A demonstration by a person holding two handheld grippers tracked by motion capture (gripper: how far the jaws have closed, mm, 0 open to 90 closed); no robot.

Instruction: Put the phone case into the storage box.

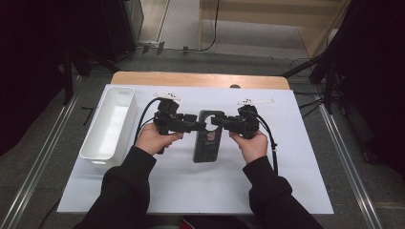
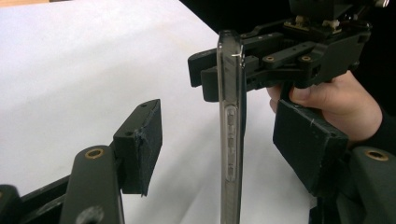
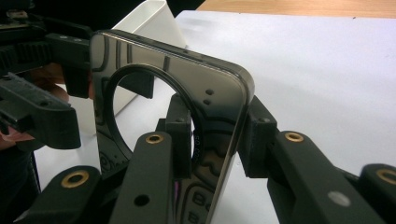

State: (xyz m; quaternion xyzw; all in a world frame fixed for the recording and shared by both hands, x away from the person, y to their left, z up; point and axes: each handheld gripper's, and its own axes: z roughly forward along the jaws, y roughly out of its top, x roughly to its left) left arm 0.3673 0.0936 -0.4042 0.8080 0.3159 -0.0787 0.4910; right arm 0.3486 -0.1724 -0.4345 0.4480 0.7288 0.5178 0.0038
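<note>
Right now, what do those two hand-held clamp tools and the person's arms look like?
Both the left gripper and the right gripper are matt black, built of jointed bars with brass-coloured pivot rings and flat rectangular pads. A black cable loops from each, and a small white tag sits behind each. The person wears black long sleeves.

Item count, referenced to the white sheet (image 1: 191,191) covering the table:

- Phone case (image 1: 207,138): one, dark and glossy, at the centre of the sheet.
- Bin (image 1: 109,121): one, white, rectangular, at the sheet's left edge.
- Grippers: two, the left gripper (image 1: 201,126) left of the case, the right gripper (image 1: 215,121) right of it.
- Hands: two, one per gripper.
- White tags (image 1: 167,95): two, near the sheet's far edge.
</note>
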